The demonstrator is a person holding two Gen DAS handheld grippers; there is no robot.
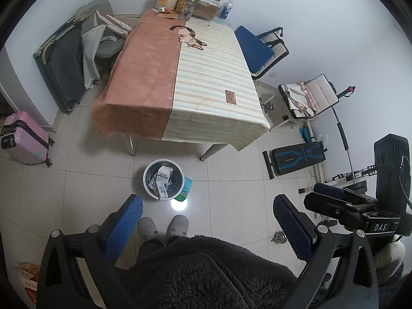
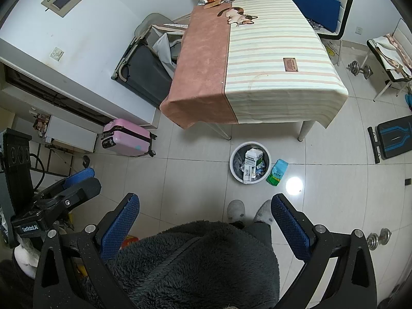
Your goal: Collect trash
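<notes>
A round grey trash bin (image 1: pixel 163 181) (image 2: pixel 250 165) stands on the tiled floor in front of the table, holding white cartons and wrappers. A green and teal packet (image 2: pixel 277 172) (image 1: pixel 186 189) lies on the floor against the bin's right side. My left gripper (image 1: pixel 206 221) is open and empty, held high over the person's slippers and dark fleece. My right gripper (image 2: pixel 204 219) is open and empty at the same height. Each gripper shows from the side in the other's view, the right (image 1: pixel 342 200) and the left (image 2: pixel 69 188).
A table (image 1: pixel 185 77) (image 2: pixel 257 59) with a pink and striped cloth carries bottles, snack bags and a cardboard box at its far end. A pink suitcase (image 2: pixel 126 141), folded cot (image 1: pixel 61 64), chairs, a blue bench (image 1: pixel 296 159) and dumbbells (image 2: pixel 378 239) surround it.
</notes>
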